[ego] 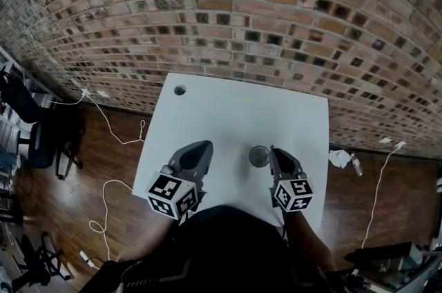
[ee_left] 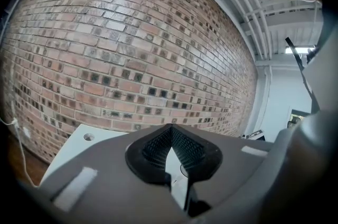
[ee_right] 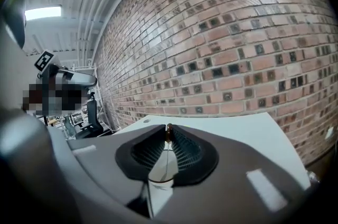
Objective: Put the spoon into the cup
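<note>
Head view: a glass cup (ego: 259, 156) stands near the white table's (ego: 228, 112) front edge, the right gripper (ego: 273, 149) just beside it, the left gripper (ego: 205, 145) apart

Left gripper view: jaws pressed together, empty

Right gripper view: jaws pinching the thin spoon (ee_right: 169, 136), which hangs to the cup's rim

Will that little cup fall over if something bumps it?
Probably, if bumped hard. The cup looks small and see-through, so it is likely light. It stands upright on a smooth white table, so a gentle nudge might just slide it. The right gripper holds the thin spoon close to it, so care seems wise.
</note>
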